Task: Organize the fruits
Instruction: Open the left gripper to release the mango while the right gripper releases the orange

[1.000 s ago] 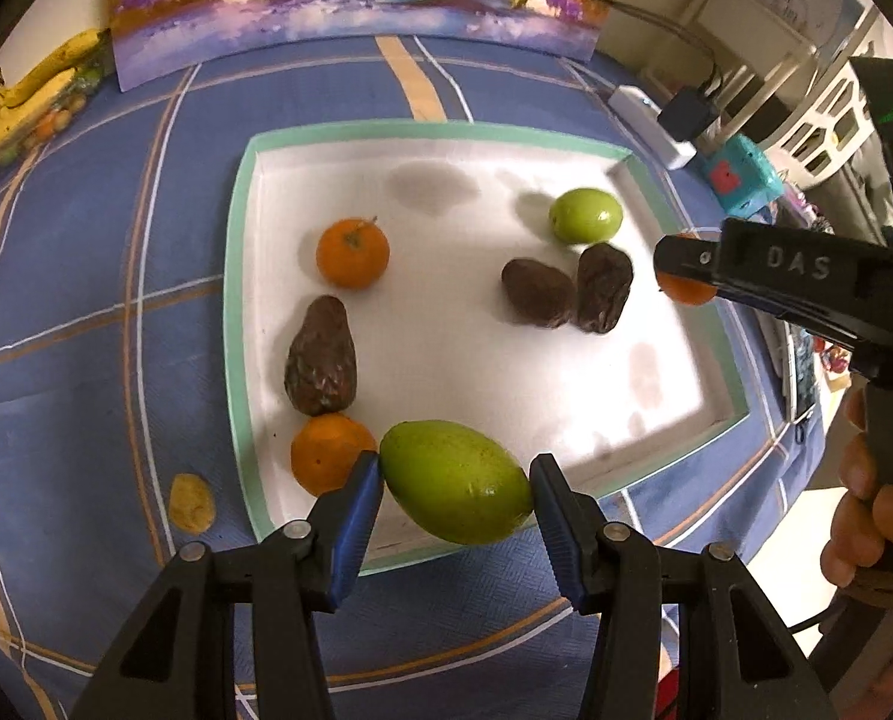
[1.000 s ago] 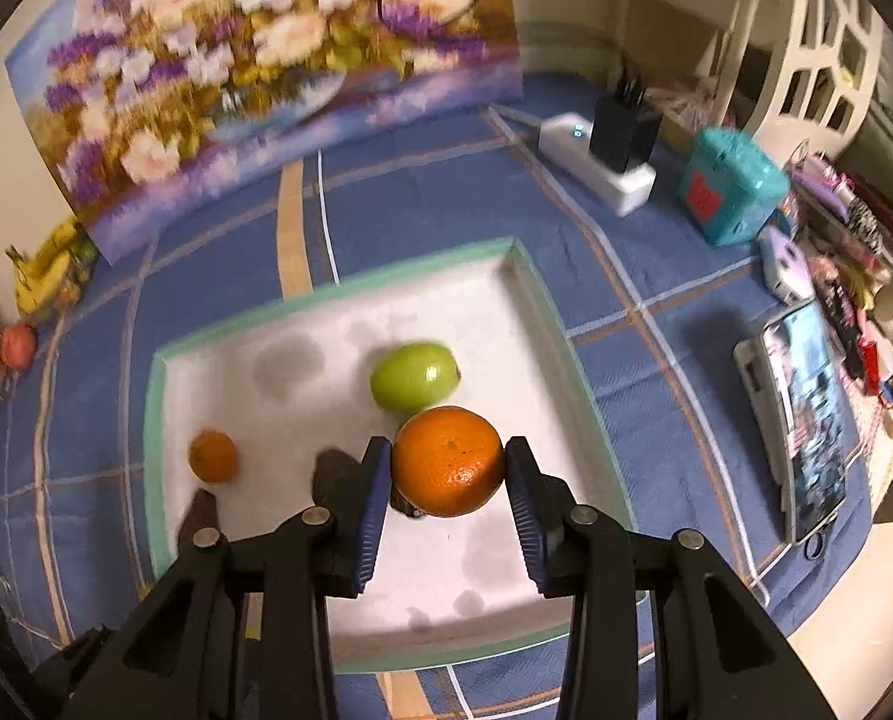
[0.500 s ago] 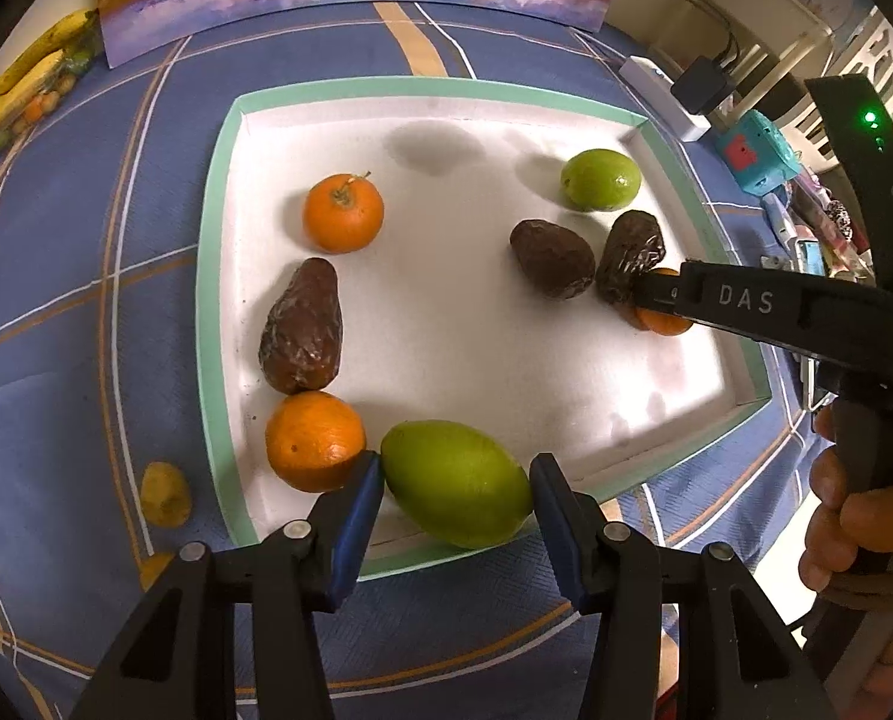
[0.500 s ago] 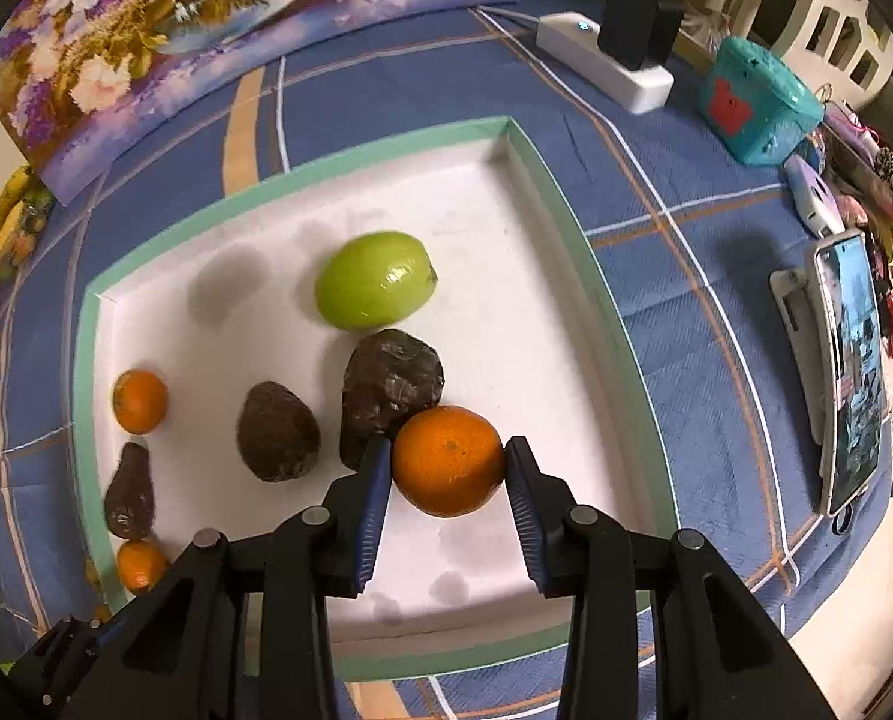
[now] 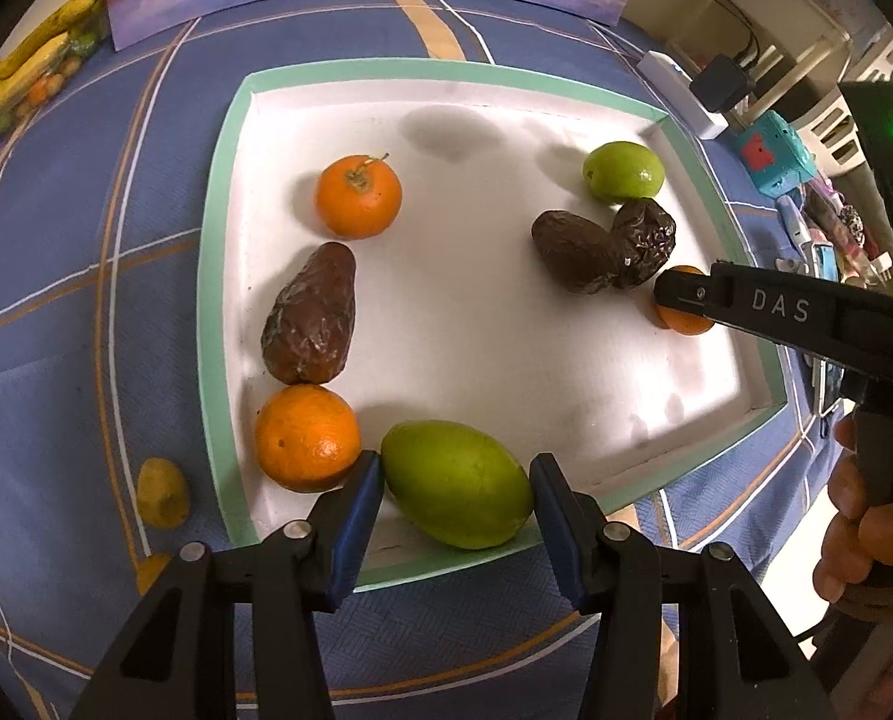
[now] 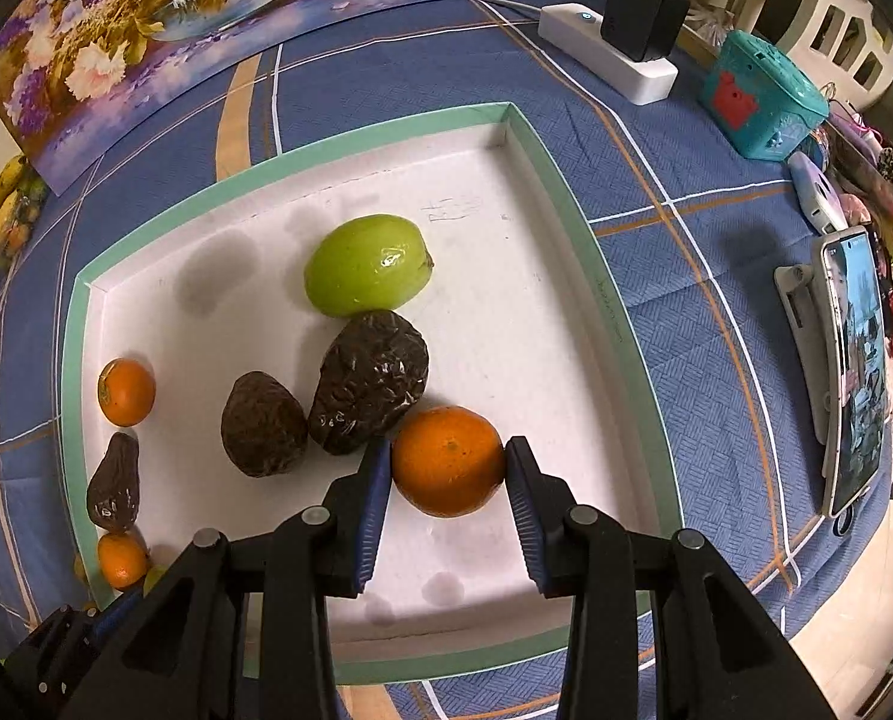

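Blue tablecloth (image 5: 56, 276); right gripper (image 5: 665, 291) hides most of orange (image 5: 683, 321).

orange in right gripper: in the left wrist view, the orange (image 5: 683, 315) is mostly hidden behind the right gripper's black arm.
person's hand: the hand (image 5: 866, 534) is cut off by the right edge.
bananas: the bananas (image 5: 23, 75) are cropped and blurred at the left rim.
small yellowish fruit on the table: the fruit (image 5: 162, 493) is too indistinct to name its kind.
phone screen: the phone (image 6: 854, 360) shows content too small to read.
writing on tray: the marks (image 6: 452, 207) are illegible.
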Demonstrator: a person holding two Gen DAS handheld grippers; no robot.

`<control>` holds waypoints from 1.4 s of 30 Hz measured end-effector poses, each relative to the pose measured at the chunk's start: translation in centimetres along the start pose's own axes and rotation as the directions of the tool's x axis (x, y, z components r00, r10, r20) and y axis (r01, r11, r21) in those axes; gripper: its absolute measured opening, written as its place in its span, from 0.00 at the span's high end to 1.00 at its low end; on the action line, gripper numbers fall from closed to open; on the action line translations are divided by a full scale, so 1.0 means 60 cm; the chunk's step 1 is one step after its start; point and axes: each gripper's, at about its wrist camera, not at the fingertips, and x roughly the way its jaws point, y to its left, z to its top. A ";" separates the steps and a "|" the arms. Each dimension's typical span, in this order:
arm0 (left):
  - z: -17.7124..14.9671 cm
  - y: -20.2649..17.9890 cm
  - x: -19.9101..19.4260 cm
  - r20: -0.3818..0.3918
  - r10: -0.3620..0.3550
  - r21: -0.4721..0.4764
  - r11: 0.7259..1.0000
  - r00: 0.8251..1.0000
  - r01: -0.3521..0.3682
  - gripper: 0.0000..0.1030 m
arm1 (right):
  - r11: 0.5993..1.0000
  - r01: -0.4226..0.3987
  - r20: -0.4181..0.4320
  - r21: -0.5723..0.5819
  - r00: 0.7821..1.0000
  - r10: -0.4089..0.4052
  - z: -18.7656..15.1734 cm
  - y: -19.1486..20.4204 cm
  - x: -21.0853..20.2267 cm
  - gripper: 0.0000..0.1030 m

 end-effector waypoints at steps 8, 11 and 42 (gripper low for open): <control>0.003 0.009 -0.009 -0.006 -0.045 -0.022 0.999 0.999 0.045 0.46 | 1.000 -0.002 -0.002 0.001 1.000 0.002 0.000 0.000 0.000 0.60; 0.003 0.009 -0.020 -0.003 -0.056 -0.022 0.998 0.998 0.055 0.43 | 1.000 0.000 -0.008 0.000 1.000 0.000 0.000 0.000 -0.001 0.61; 0.012 0.148 -0.104 0.148 0.097 -0.322 0.946 0.984 -0.045 0.00 | 0.996 0.000 0.148 -0.095 0.989 0.014 0.006 0.038 -0.081 0.21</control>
